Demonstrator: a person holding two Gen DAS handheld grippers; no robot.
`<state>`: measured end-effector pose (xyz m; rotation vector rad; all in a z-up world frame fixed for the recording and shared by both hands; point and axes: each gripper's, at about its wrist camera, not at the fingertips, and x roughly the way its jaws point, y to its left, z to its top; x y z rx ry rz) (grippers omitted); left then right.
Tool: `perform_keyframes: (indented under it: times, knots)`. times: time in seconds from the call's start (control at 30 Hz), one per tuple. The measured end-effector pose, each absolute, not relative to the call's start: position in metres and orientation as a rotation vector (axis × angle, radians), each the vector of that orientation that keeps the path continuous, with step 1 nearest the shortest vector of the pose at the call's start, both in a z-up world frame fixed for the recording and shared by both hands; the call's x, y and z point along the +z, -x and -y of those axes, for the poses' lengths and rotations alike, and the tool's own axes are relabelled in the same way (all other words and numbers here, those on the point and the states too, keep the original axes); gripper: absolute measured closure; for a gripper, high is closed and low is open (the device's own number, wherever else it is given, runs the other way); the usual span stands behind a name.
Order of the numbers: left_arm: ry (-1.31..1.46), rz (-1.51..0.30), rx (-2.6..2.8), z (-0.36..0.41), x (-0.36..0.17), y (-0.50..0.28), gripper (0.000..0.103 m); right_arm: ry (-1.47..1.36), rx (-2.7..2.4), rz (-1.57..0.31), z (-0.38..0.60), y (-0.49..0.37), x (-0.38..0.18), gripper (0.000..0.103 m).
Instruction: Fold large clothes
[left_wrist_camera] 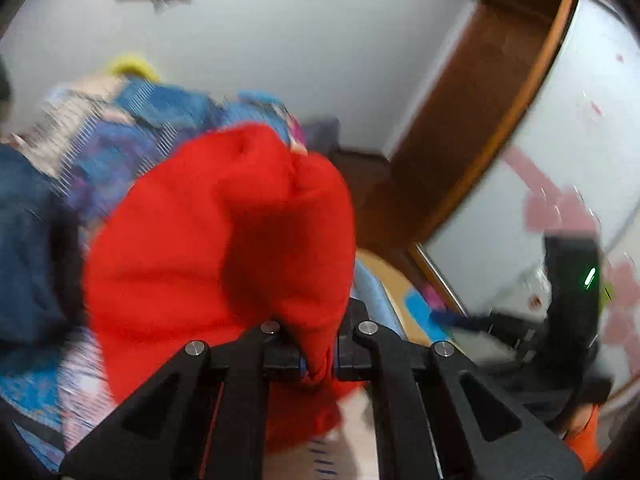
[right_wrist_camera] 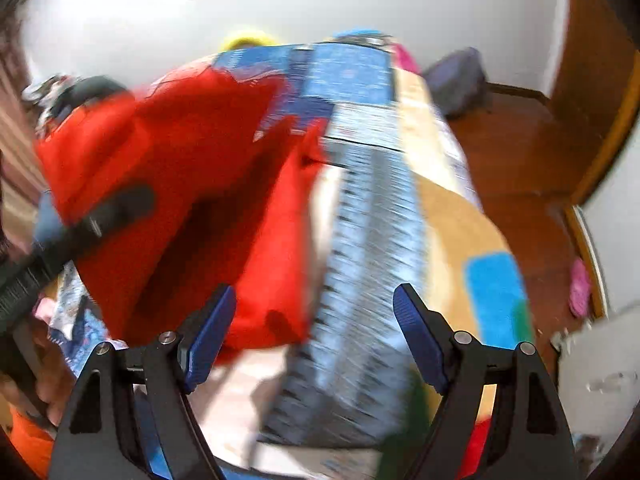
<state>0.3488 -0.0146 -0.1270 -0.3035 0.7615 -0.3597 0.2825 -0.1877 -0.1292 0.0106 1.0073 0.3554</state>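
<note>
The left gripper [left_wrist_camera: 318, 360] is clamped tight on a fold of the red garment [left_wrist_camera: 224, 240], which bunches up from between its fingers and billows out ahead of them and to their left. The right gripper [right_wrist_camera: 314, 340] stands with its jaws wide apart and nothing between its blue pads [right_wrist_camera: 212, 332]; bare bedding shows through the gap. Just ahead of the right jaws and to their left lies the same red garment [right_wrist_camera: 180, 168], crumpled and partly lifted, with the left gripper [right_wrist_camera: 92, 220] reaching into it from the left edge of the right wrist view. All of this sits on a bed [right_wrist_camera: 368, 216] covered in a blue, white and tan patterned spread. In the left wrist view the right gripper [left_wrist_camera: 460, 320] shows blurred, off to the right of the jaws. Beyond the bed are a white wall [left_wrist_camera: 280, 40], a brown wooden floor [right_wrist_camera: 520, 152] and a wooden door frame [left_wrist_camera: 480, 120].
</note>
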Motion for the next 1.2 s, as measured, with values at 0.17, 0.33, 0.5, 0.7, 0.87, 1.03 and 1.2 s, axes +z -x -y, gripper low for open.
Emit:
perform_keyframes:
  times: [0.17, 0.33, 0.5, 0.7, 0.87, 1.03, 1.2]
  knots:
    - [0.347, -0.958, -0.418, 0.027, -0.176, -0.353, 0.094, 0.022, 0.310, -1.004, 0.213, -0.275, -0.133, 0.025]
    - [0.308, -0.964, -0.447, 0.018, -0.168, -0.337, 0.064, 0.041, 0.332, -0.960, 0.208, -0.264, -0.121, 0.025]
    - [0.211, -0.859, -0.387, 0.006, -0.132, -0.305, 0.042, 0.030, 0.387, -0.895, 0.187, -0.258, -0.101, 0.025]
    - [0.138, -0.787, -0.226, -0.037, -0.110, -0.291, 0.037, 0.073, 0.473, -0.823, 0.142, -0.256, -0.083, 0.024]
    - [0.087, -0.825, -0.120, -0.068, -0.125, -0.296, 0.037, 0.132, 0.533, -0.822, 0.103, -0.264, -0.095, 0.022]
    - [0.090, -0.886, -0.109, -0.082, -0.151, -0.298, 0.037, 0.163, 0.511, -0.881, 0.089, -0.280, -0.123, 0.022]
    - [0.091, -0.983, -0.145, -0.074, -0.185, -0.303, 0.037, 0.114, 0.415, -0.941, 0.121, -0.298, -0.142, 0.022]
